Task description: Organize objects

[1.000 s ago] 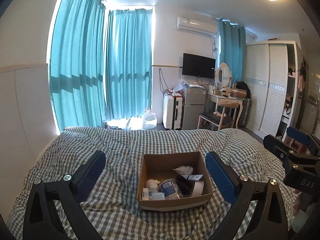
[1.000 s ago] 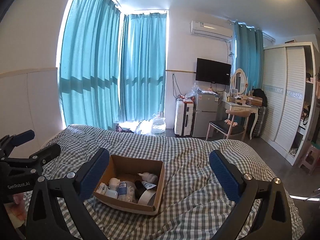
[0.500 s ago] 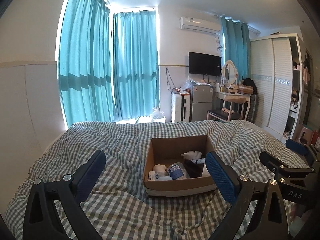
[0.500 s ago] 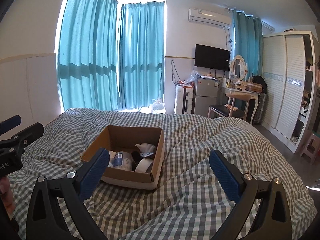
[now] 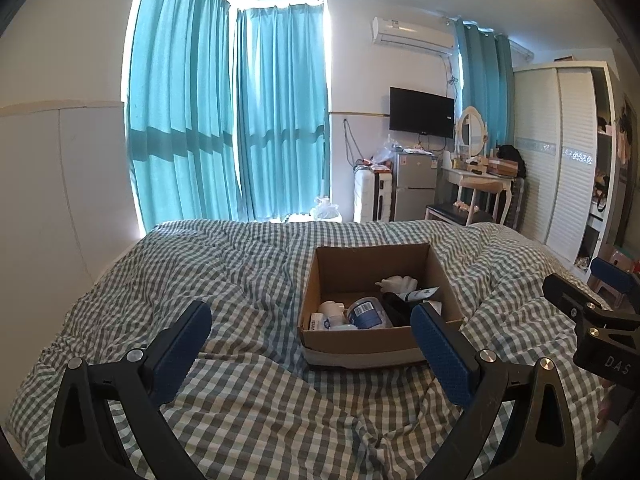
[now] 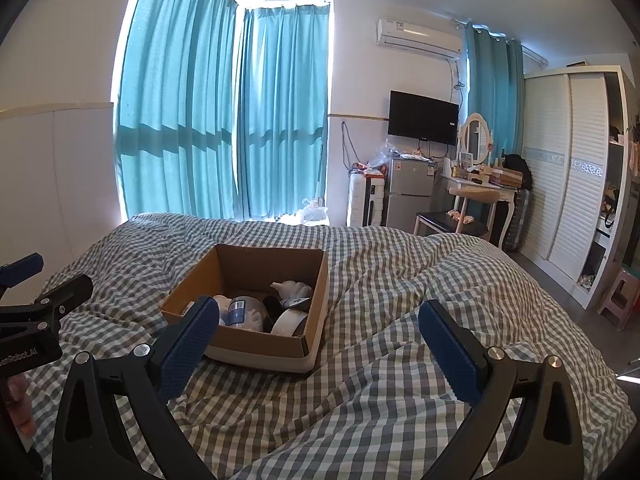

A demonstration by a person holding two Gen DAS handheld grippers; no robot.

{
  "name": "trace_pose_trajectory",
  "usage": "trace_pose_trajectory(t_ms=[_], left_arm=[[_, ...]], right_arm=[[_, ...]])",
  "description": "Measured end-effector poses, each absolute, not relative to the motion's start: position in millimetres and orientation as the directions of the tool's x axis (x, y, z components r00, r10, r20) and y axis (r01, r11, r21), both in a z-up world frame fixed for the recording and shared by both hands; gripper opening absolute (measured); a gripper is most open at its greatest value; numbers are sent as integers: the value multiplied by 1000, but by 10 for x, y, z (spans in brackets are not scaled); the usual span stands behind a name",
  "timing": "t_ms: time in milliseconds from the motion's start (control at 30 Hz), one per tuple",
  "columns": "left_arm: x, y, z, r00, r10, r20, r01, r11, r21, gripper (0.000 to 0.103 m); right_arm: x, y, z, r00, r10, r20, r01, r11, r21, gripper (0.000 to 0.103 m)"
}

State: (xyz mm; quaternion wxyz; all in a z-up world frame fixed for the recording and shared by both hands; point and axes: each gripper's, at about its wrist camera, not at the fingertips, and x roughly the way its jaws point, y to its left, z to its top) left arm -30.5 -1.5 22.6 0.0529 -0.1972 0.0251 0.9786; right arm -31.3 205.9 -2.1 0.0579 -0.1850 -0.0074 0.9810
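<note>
An open cardboard box (image 5: 360, 342) sits on the checked bed cover (image 5: 240, 272). It holds several small items: a blue-labelled jar (image 5: 366, 314), white bottles (image 5: 330, 312), a white figure (image 5: 396, 283), a tube and a dark item. The box also shows in the right wrist view (image 6: 256, 346), with a tape roll (image 6: 290, 324) inside. My left gripper (image 5: 312, 344) is open and empty, just short of the box's near side. My right gripper (image 6: 320, 344) is open and empty, to the right of the box and short of it.
The bed cover (image 6: 400, 280) is rumpled with folds. Beyond the bed stand teal curtains (image 5: 240, 120), a small fridge (image 5: 414, 186), a suitcase (image 5: 366, 196), a dressing table with chair (image 5: 476, 188) and a white wardrobe (image 5: 560, 152). A pink stool (image 6: 620, 296) stands on the floor at right.
Both grippers have come lower and closer to the box, which now looks larger and nearer. Both stay open and empty.
</note>
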Motion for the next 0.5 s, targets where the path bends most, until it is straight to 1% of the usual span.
trace_pose_trajectory(t_ms=[500], left_arm=[[-284,-70,281,-916,80,-394,-96,-995,19,103]], right_arm=[[-278,2063,-28,-922,102,-373,-100,-995,-25,100]])
